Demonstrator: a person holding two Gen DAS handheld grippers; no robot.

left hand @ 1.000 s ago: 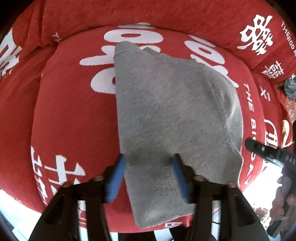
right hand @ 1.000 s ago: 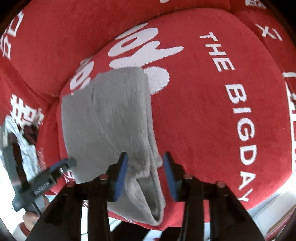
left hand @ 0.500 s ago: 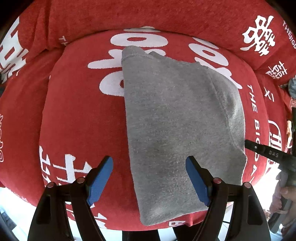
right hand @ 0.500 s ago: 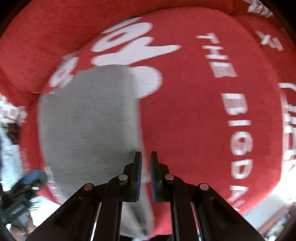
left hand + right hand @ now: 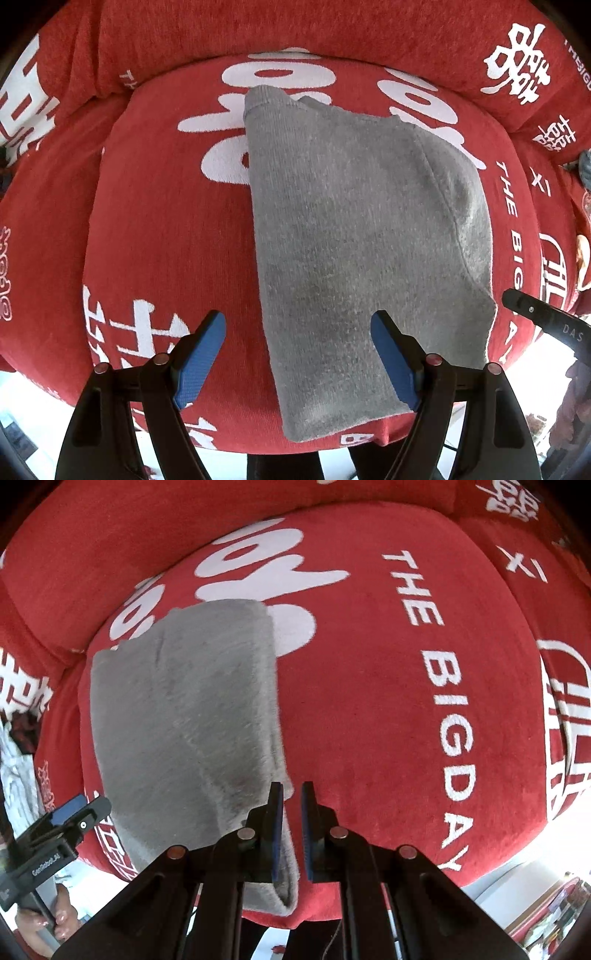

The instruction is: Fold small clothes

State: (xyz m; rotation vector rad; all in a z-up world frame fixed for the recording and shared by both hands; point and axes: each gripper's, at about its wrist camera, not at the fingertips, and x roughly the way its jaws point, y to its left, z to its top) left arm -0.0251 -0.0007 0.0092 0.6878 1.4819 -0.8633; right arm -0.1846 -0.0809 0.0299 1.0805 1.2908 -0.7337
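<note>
Both views bright, daylight-ish, even light on the red cushion [image 5: 159,221]; colours saturated. Strong fisheye: white lettering bends w/ the curve, cushion bulges like a ball, corners go to black vignette. Blown-out white glare along bottom edges, esp. lower right in right wrist view, so detail there is lost. Soft dark shadow patch on the grey garment [image 5: 354,229] in its lower middle in left wrist view; a smaller one near its lower right edge in right wrist view. Left view sharp, knit texture readable. Right view slightly softer, nap looks smeared. Background bits at edges small, out of focus.
</note>
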